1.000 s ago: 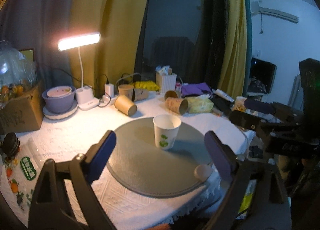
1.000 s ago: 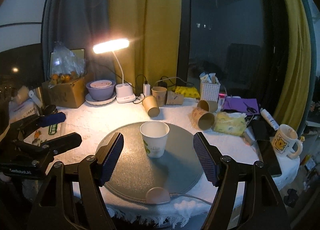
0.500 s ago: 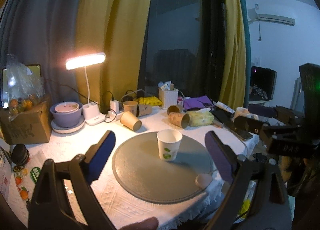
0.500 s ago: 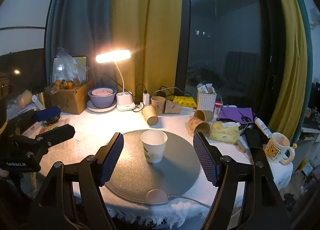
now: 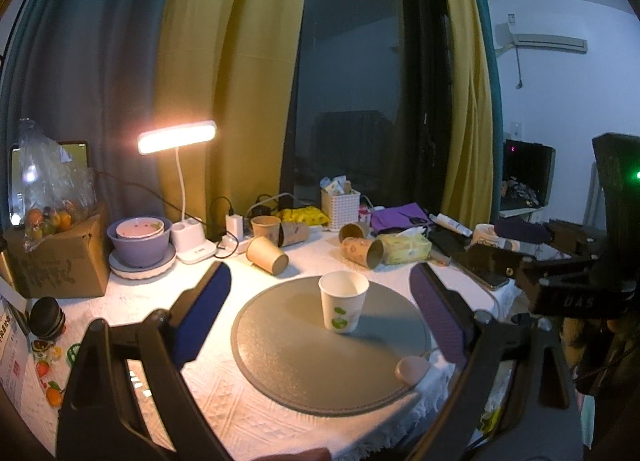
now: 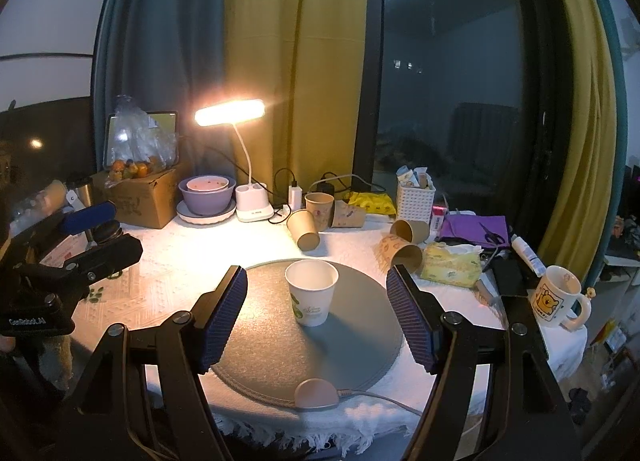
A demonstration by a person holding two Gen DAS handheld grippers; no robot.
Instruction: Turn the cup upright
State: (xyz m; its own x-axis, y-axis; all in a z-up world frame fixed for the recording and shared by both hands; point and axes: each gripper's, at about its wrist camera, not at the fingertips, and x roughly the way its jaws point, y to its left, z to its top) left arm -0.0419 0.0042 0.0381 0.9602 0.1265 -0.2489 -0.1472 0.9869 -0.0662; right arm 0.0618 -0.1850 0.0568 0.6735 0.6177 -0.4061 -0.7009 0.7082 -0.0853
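A white paper cup with green print (image 5: 343, 305) stands upright, mouth up, on the round grey mat (image 5: 296, 361). It also shows in the right wrist view (image 6: 312, 291) on the mat (image 6: 352, 349). My left gripper (image 5: 320, 305) is open and empty, held back from the cup above the table's near edge. My right gripper (image 6: 316, 315) is open and empty, also back from the cup. The right gripper shows at the right of the left wrist view (image 5: 560, 261); the left gripper shows at the left of the right wrist view (image 6: 80, 237).
Brown paper cups lie and stand behind the mat (image 6: 304, 231), (image 6: 402, 253). A lit desk lamp (image 6: 250, 205), purple bowl (image 6: 206, 195), cardboard box (image 6: 140, 197), white basket (image 6: 416, 201), tissue pack (image 6: 450, 269) and yellow-print mug (image 6: 554, 301) crowd the table. A pink puck with cable (image 6: 316, 393) sits at the mat's front.
Both grippers have drawn back and risen from the table, so the cup and mat look smaller and lower. The cup has not moved. Both grippers stay open.
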